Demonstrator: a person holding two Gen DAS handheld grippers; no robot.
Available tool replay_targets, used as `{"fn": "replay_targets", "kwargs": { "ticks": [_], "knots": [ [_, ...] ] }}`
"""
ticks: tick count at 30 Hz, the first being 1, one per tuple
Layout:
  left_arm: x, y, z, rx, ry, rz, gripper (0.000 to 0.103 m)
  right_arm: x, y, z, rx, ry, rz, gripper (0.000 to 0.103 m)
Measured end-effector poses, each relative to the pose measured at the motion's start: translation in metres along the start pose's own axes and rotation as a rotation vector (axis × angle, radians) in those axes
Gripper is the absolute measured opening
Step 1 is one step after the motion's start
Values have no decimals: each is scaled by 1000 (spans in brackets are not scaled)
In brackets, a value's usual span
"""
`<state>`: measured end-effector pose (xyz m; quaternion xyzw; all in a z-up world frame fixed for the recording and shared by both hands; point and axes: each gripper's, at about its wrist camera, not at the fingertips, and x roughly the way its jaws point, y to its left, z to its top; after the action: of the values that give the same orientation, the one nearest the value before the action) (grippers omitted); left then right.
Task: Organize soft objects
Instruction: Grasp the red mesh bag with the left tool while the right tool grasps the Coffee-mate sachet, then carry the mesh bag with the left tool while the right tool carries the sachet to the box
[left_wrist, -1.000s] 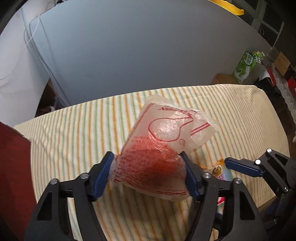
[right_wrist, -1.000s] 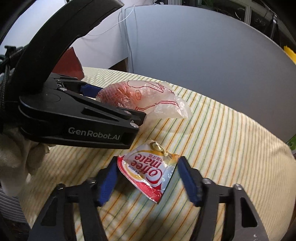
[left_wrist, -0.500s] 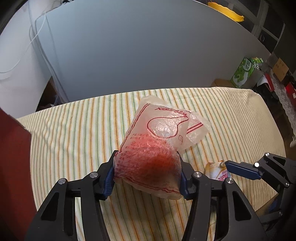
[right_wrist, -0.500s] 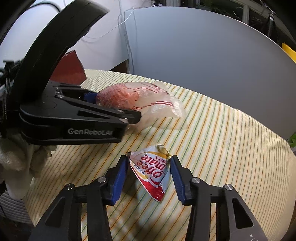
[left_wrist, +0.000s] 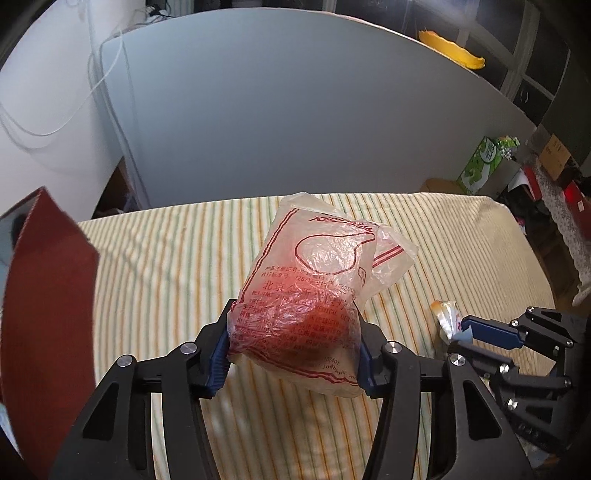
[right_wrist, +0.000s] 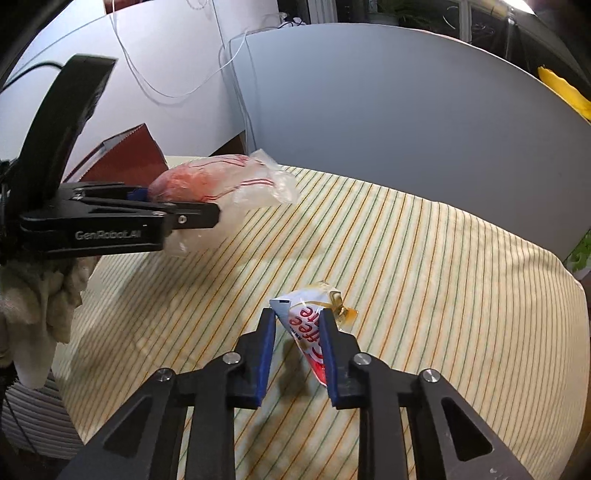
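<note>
Both are loaded: left gripper pinches the crinkly clear plastic bag with red print mid-frame above the striped cloth, right gripper clamps the red-and-white Coffee-mate sachet, its long axis running along the fingers.

Right claw around coffee sachet (striped cloth beneath)

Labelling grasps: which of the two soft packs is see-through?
The plastic bag with red print in the left gripper; the Coffee mate sachet is opaque.

Plastic bag above striped cloth; sachet right of bag; box at left.
</note>
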<state>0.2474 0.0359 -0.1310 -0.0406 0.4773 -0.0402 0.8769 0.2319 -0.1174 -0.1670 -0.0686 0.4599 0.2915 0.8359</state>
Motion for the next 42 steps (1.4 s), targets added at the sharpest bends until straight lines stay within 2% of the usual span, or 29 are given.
{"fn": "replay_targets", "kwargs": {
  "ticks": [2,6,11,17,22,30,39,42],
  "knots": [
    [-7,1,-2,-6,-9,-3,53,-8,0,-1,7,-10,10,0],
    [-23,6,-8,-12,-27,0,53,-17,-3,-4,17,-11,0,0],
    [-49,11,-15,-14,-64,-4,53,-34,-7,-7,59,-37,36,0],
    [-95,27,-26,-11,-137,29,53,-61,13,10,35,-103,85,0],
    [-132,62,-41,-43,-188,87,53,-74,45,40,0,-158,145,0],
    [-167,131,-58,-100,-224,255,53,-78,107,92,-87,-202,223,0],
    [-164,190,-47,-174,-203,356,53,-45,188,158,-146,-196,360,0],
    [-155,203,-47,-183,-186,380,53,-31,213,171,-170,-181,372,0]
  ]
}}
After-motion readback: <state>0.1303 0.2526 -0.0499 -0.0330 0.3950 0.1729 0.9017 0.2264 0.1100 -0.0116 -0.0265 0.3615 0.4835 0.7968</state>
